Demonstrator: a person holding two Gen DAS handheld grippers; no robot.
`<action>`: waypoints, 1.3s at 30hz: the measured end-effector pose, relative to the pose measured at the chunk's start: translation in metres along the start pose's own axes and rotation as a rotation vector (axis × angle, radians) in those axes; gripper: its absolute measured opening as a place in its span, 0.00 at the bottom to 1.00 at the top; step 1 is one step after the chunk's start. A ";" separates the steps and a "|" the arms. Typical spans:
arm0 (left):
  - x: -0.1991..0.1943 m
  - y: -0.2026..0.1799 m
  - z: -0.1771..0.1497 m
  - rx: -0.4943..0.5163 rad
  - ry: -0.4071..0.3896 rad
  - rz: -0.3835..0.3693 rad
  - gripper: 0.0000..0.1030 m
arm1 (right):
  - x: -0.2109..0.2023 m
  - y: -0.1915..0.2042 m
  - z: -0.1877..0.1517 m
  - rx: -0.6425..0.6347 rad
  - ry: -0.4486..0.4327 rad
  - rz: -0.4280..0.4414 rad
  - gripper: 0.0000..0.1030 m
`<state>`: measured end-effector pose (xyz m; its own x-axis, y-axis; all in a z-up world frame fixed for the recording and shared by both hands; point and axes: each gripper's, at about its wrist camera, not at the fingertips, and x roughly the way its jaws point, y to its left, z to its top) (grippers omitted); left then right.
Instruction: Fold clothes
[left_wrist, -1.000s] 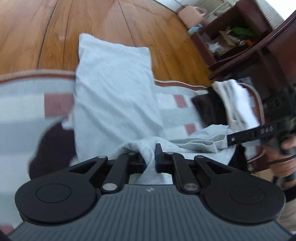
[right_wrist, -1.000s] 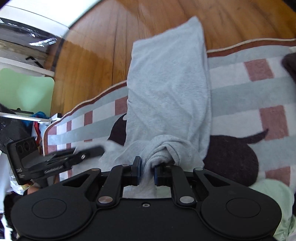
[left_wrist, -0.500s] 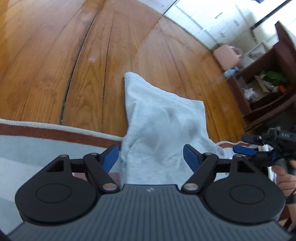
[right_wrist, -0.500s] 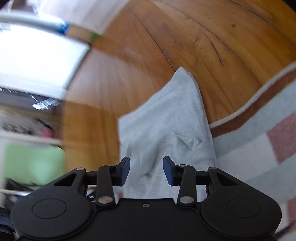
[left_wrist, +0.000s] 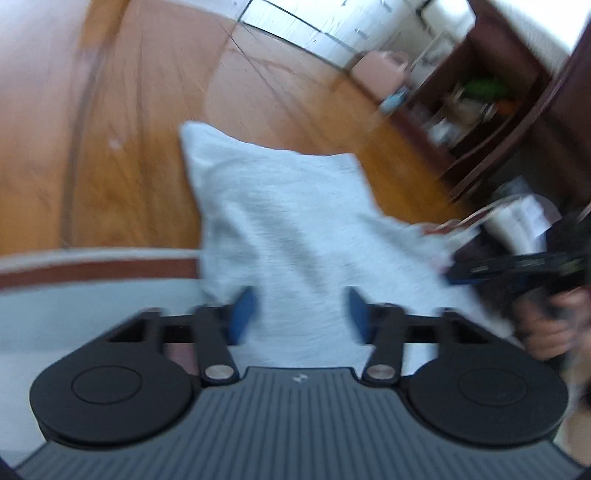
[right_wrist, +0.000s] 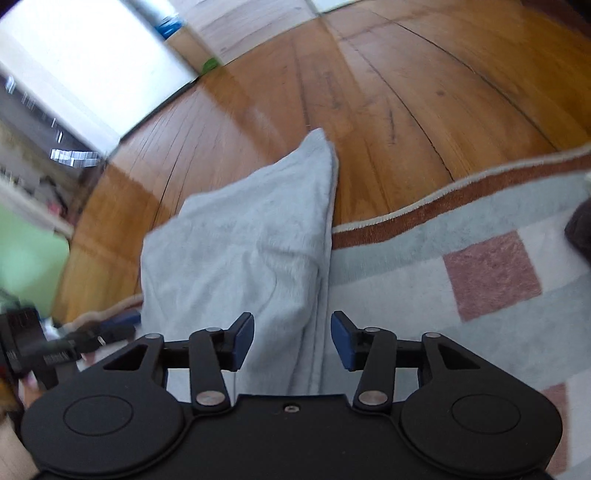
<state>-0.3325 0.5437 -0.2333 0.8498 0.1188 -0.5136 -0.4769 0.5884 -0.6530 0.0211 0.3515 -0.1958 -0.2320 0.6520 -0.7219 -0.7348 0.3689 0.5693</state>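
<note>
Straddling rug (right_wrist: 424, 258) edge and wood floor (right_wrist: 406, 92): grey garment (right_wrist: 240, 251).

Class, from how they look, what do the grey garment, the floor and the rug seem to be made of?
Grey garment: probably soft cotton knit, matte, creasing limply. Floor: wood planks, glossy finish, with visible grain and seams. Rug: seemingly short woven pile, fuzzy checked surface with a bound edge.

Left gripper (left_wrist: 301, 314), jaws apart, above grey garment (left_wrist: 295, 221).
</note>
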 end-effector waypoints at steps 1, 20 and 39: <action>0.001 0.002 0.001 -0.029 -0.003 -0.034 0.30 | 0.007 -0.004 0.004 0.071 0.008 0.026 0.51; -0.021 -0.002 -0.013 -0.045 -0.137 0.175 0.50 | 0.025 0.043 0.004 -0.172 -0.059 -0.018 0.15; 0.003 -0.011 0.015 0.131 -0.125 0.197 0.51 | 0.031 0.027 -0.005 -0.298 -0.023 -0.252 0.12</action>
<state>-0.3216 0.5492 -0.2196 0.7686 0.3346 -0.5452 -0.6096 0.6417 -0.4654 -0.0086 0.3785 -0.2047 -0.0082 0.5816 -0.8134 -0.9204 0.3135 0.2335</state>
